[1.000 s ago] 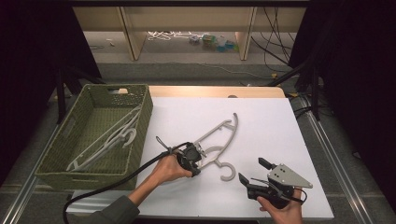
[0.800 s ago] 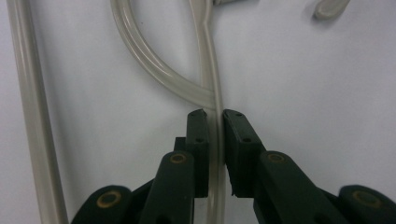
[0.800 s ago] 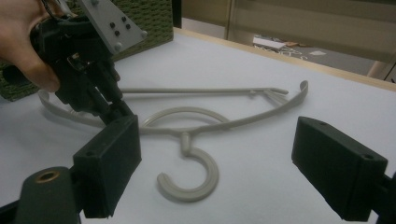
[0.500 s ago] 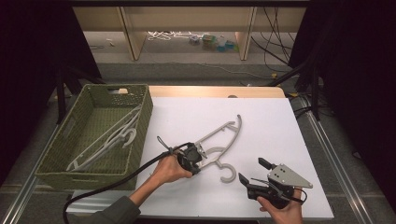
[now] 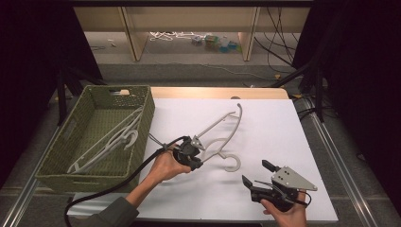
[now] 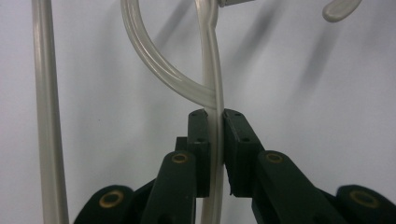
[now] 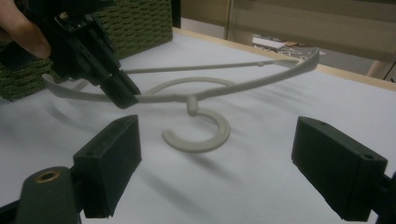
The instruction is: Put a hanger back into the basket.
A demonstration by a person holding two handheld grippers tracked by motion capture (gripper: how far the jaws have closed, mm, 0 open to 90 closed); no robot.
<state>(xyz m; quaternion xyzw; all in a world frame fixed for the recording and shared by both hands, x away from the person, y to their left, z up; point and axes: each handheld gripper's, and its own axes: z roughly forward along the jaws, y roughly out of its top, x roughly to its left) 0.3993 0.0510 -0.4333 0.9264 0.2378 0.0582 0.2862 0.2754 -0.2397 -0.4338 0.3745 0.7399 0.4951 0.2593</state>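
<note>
A white plastic hanger [image 5: 222,135] is at the middle of the white table, its hook [image 5: 231,163] pointing toward the front. My left gripper [image 5: 197,158] is shut on one arm of it. In the left gripper view the two black pads [image 6: 236,140] pinch that thin arm [image 6: 215,93] between them. My right gripper [image 5: 255,171] is held open near the front right, apart from the hanger. In the right gripper view its jaws [image 7: 217,158] stand wide apart. The hook [image 7: 201,135] lies beyond them, and the left gripper [image 7: 93,51] holds the arm at upper left.
A green woven basket [image 5: 144,127] stands at the table's left with a couple of white hangers [image 5: 113,139] inside. The left gripper's black cable [image 5: 118,182] trails off the front edge. Bare white table top [image 5: 279,127] spreads to the right and back.
The hanger has shifted slightly away from the person in the left gripper's hold, its far end higher in the view. The right gripper has stayed where it was, open.
</note>
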